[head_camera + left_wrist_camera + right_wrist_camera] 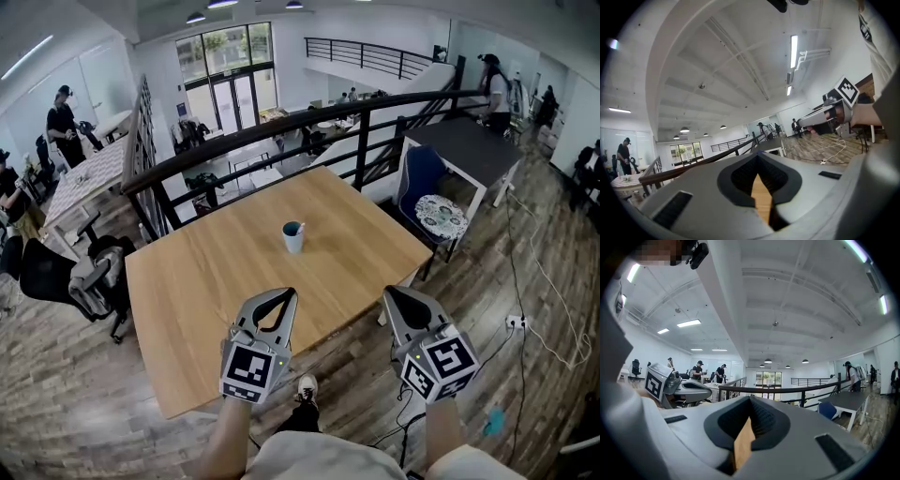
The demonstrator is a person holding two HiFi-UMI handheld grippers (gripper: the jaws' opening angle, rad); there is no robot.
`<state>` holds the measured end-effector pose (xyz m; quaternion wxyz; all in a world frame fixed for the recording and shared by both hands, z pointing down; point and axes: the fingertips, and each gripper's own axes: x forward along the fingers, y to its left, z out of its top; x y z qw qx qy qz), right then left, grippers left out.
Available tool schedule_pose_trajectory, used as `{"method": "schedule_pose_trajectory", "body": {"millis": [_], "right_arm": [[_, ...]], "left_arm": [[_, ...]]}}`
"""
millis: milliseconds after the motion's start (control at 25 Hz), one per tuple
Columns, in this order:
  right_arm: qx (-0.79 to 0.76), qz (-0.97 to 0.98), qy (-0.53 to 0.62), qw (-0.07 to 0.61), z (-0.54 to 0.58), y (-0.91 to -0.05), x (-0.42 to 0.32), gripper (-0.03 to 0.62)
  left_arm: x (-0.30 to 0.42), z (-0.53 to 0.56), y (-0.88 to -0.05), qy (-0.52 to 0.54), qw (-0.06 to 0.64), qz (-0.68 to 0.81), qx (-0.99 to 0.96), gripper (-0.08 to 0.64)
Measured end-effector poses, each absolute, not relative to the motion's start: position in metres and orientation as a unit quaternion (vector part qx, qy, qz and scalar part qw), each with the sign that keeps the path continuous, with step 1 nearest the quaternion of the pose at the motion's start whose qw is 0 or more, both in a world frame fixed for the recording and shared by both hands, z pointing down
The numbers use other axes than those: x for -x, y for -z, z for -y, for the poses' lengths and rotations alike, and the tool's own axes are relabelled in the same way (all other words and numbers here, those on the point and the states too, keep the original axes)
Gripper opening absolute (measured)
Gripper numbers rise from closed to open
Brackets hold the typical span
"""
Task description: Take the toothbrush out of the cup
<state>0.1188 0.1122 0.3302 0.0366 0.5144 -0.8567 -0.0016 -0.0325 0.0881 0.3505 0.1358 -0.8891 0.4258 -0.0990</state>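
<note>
Head view, table: a wooden table (206, 281) by a black railing (281, 127), bare but for one cup.
Head view, cup: the white cup (294, 239) stands upright near the table's middle, at 12 o'clock from the two grippers and well apart from both.
Head view, toothbrush: the toothbrush (292, 228) sits in the cup. Only a teal bit shows at the mouth, too small to tell more.
Head view, left gripper: the left gripper (285, 294) hangs over the near table edge at 7 o'clock of the cup, jaws together, nothing in them.
Head view, right gripper: the right gripper (393, 293) hangs just past the table's near corner at 5 o'clock of the cup, jaws together.
Left gripper view: the left gripper (758, 155) points up toward the ceiling, tips meeting, empty. The right gripper (806, 122) shows at 2 o'clock.
Right gripper view: the right gripper (750, 400) is closed on nothing and aimed at the railing (787, 390). The left gripper (712, 385) shows at 9 o'clock.
</note>
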Motion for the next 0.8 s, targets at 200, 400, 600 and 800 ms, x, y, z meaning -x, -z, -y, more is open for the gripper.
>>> {"method": "schedule_pose_trajectory", "body": {"millis": [200, 400, 600, 800], "right_arm": [[-0.513, 0.857, 0.003, 0.040, -0.070, -0.331, -0.122, -0.003], [-0.512, 0.858, 0.001, 0.041, -0.029, -0.334, -0.126, -0.003], [-0.510, 0.859, -0.001, 0.044, 0.001, -0.336, -0.126, -0.003], [-0.511, 0.858, -0.007, 0.046, 0.031, -0.337, -0.126, -0.003]], "left_arm": [[0.026, -0.043, -0.353, 0.097, 0.136, -0.422, 0.891, 0.015], [0.019, -0.004, -0.356, 0.097, 0.132, -0.422, 0.892, 0.015], [0.022, 0.028, -0.356, 0.097, 0.128, -0.428, 0.890, 0.015], [0.023, 0.056, -0.358, 0.100, 0.124, -0.427, 0.890, 0.015]]}}
